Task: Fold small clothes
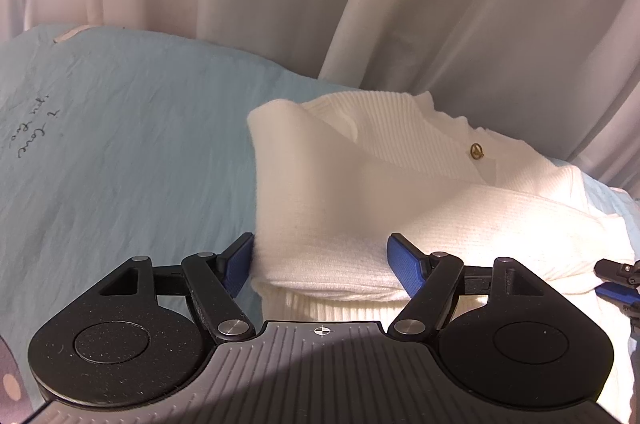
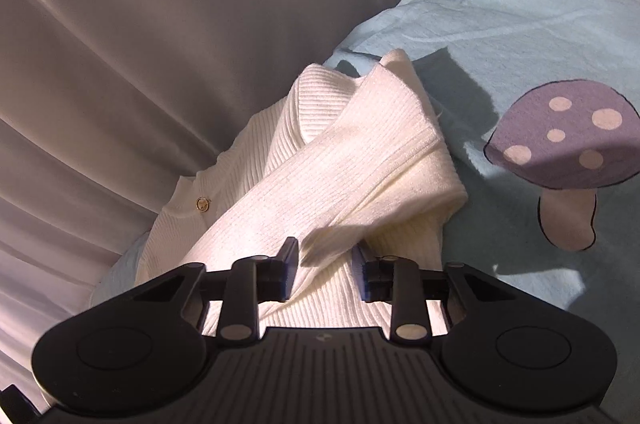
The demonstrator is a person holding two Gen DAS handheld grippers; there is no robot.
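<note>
Light-blue bedsheet [image 1: 120,152] across frame, mushroom print [image 2: 568,152] right. White ribbed sweater [image 1: 360,192] folded at centre, gold button [image 1: 476,151] upper right. Left gripper [image 1: 320,260] spread wide astride sweater edge; right gripper [image 2: 324,264] narrow, unclenched, above knit.

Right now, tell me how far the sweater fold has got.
Done: both sleeves of the white sweater lie crossed over its chest, on the blue bedspread. In hand: the left gripper brackets the bottom fold, jaws wide; the right gripper hovers open over the crossed sleeves. Left: folding the bottom up toward the collar.
</note>
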